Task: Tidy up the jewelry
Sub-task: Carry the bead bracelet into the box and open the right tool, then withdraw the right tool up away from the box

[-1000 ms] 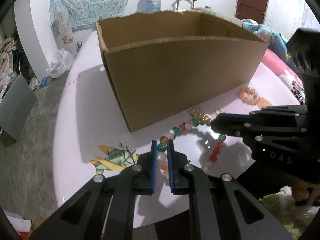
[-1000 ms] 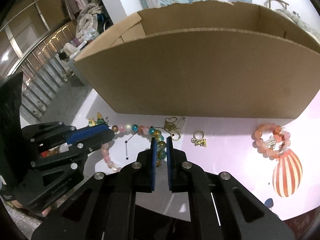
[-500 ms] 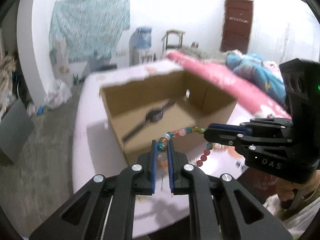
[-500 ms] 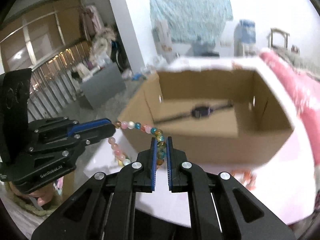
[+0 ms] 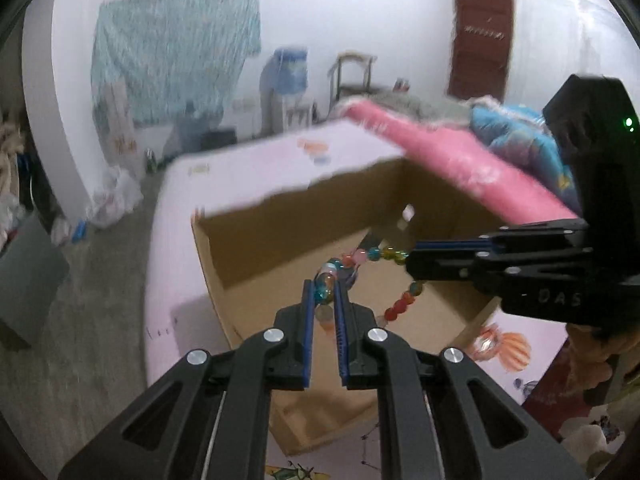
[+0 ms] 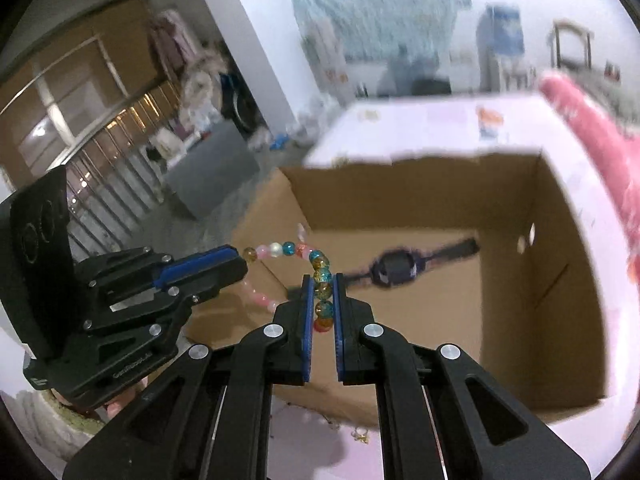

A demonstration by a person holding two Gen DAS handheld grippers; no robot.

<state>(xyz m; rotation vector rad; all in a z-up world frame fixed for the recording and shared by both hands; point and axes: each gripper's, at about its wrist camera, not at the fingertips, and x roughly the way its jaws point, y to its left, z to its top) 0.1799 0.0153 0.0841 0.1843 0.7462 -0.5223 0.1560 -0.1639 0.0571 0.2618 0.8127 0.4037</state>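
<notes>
A string of coloured glass beads [image 5: 362,258] hangs between my two grippers, above the open cardboard box [image 5: 256,236]. My left gripper [image 5: 323,294] is shut on one end of the beads. My right gripper [image 6: 322,288] is shut on the other end [image 6: 322,280]. In the left wrist view the right gripper [image 5: 412,260] comes in from the right. In the right wrist view the left gripper [image 6: 240,266] comes in from the left, over the box's [image 6: 568,320] left edge. A dark wristwatch [image 6: 394,268] lies on the box floor.
The box stands on a pale pink table [image 5: 176,240]. An orange bead bracelet [image 5: 486,344] lies on the table right of the box. Small gold pieces [image 6: 360,434] lie on the table in front of the box. A pink mattress [image 5: 460,160] is at the right.
Both grippers have lifted the bead string off the table and carried it up and forward, from in front of the box to over its open top.
</notes>
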